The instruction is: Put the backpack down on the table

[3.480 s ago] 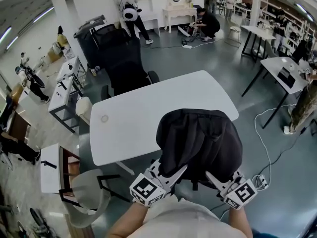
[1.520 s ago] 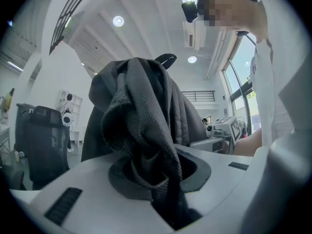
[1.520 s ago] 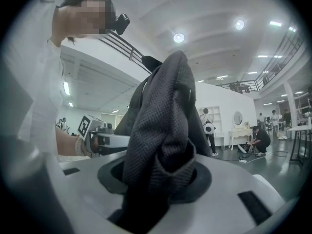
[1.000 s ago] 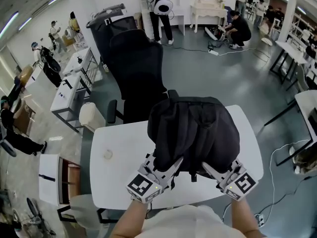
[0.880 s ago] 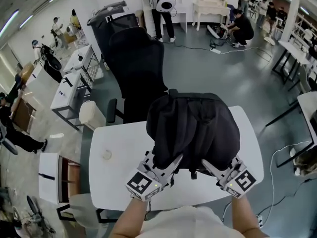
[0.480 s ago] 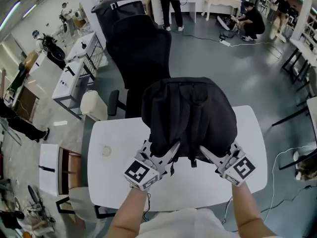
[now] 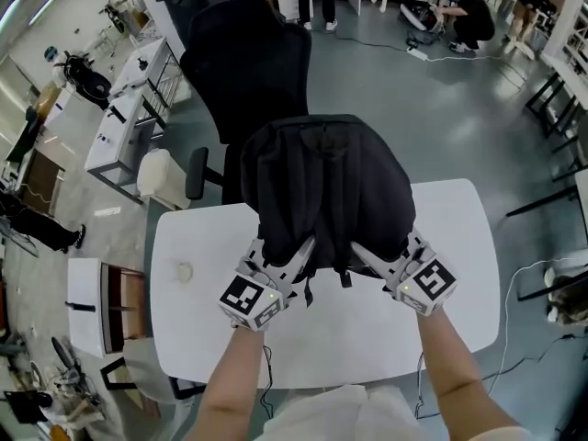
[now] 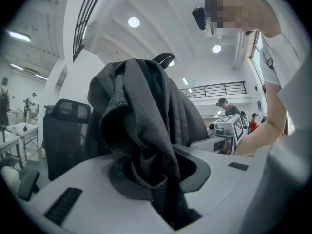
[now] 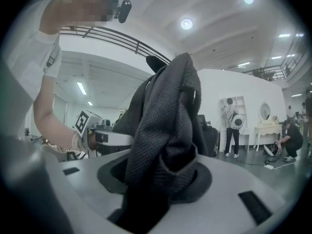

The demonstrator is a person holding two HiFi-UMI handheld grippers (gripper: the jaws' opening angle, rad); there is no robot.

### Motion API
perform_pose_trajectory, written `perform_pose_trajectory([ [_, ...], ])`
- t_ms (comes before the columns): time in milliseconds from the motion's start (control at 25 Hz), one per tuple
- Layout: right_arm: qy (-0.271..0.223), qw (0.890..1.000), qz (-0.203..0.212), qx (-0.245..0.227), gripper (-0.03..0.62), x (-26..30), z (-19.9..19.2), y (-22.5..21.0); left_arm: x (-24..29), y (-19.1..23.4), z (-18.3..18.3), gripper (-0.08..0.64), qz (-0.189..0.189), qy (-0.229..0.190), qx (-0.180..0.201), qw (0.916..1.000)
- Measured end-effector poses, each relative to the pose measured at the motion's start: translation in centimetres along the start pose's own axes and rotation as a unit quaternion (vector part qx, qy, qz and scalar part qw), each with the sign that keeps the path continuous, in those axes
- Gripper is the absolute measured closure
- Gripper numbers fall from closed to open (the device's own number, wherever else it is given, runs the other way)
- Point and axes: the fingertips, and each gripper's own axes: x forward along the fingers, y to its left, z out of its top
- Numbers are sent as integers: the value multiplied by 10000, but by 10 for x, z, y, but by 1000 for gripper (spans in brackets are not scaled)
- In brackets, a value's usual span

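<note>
A black backpack (image 7: pixel 326 186) hangs over the far half of the white table (image 7: pixel 395 333), held up from its near side by both grippers. My left gripper (image 7: pixel 299 254) is shut on a fold of the backpack's mesh fabric (image 8: pixel 146 145), which fills the gap between the jaws. My right gripper (image 7: pixel 366 255) pinches another fold of the same fabric (image 9: pixel 168 140). The left gripper (image 8: pixel 161 177) and the right gripper (image 9: pixel 153 182) both show the cloth bunched between the pads. Whether the pack's bottom touches the tabletop is hidden by the pack itself.
A black office chair (image 7: pixel 248 72) stands right behind the table's far edge. A small round object (image 7: pixel 184 271) lies on the table's left part. A beige seat (image 7: pixel 158 175) and side tables (image 7: pixel 119 108) are to the left. People stand in the back of the room.
Both grippers have carried the backpack forward over the table and lower. Their grip on the fabric is unchanged.
</note>
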Motion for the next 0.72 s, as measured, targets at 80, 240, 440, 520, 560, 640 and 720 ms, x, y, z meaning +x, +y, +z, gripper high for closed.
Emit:
perform_pose_trajectory([
  [80,51,10000,-30,66,400,6,-14,-3,4,7,-13,456,52,65,-12,10000],
  [240,163,9998,-51,108,400,13,-35,-9,10,15,-35,457,171,124,-95,9997],
  [440,264,9995,-80,173,399,24,-56,-17,18,28,-56,459,268,212,-154,9993],
  [520,278,9993,-110,227,399,28,-65,-18,19,32,-64,459,287,264,-167,9991],
  [560,283,9992,-120,253,399,29,-70,-19,20,33,-69,459,291,286,-184,9990],
  [640,310,9990,-125,297,399,30,-78,-19,21,34,-76,459,292,323,-228,9988],
  [720,345,9987,-137,348,397,30,-85,-19,21,34,-84,459,285,366,-270,9986],
])
